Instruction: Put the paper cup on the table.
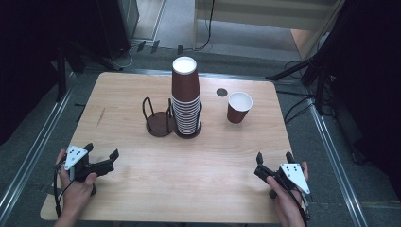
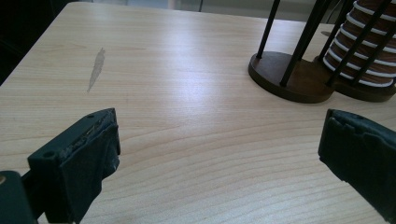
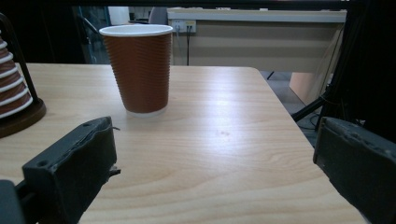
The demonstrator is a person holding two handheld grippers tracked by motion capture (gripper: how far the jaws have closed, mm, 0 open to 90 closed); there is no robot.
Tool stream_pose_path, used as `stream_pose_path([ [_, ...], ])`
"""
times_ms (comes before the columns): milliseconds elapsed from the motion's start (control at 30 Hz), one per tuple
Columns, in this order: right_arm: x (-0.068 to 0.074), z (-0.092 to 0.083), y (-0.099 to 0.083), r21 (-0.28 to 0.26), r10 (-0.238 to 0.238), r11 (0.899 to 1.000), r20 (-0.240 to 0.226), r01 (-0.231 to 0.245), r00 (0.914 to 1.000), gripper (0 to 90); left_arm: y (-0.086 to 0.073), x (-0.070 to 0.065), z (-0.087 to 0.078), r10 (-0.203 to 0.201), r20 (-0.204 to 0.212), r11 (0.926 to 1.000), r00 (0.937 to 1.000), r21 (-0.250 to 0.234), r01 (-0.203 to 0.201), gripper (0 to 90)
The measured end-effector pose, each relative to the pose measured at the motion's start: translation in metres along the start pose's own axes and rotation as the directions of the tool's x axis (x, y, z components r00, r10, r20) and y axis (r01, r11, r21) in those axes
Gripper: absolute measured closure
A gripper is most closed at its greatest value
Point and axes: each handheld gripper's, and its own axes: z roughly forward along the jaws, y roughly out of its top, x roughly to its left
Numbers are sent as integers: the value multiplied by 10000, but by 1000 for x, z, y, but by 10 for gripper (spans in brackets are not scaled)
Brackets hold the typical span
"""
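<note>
Brown cup [image 3: 137, 67] well ahead of right gripper [image 3: 210, 163], fingers wide apart, empty.

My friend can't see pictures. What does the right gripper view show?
A single brown ribbed paper cup stands upright on the wooden table, ahead of the right gripper, whose two black jaws are wide open. The cup stack's edge shows at left.

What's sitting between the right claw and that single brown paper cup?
Nothing visible. The right claw is open, and only bare wooden table lies between it and the brown paper cup, which stands upright ahead.
</note>
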Motion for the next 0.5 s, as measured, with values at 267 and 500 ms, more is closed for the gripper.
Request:
stream_pose_path([
  [267,-13,-16,-7,64,76,9999,210,-78,9998,0,0,0,0,5,-11,10000,10000,14,-5,0],
  [500,-23,-26,-10,190,133,9997,377,-140,9992,0,0,0,0,-24,-26,10000,10000,-15,24,0],
])
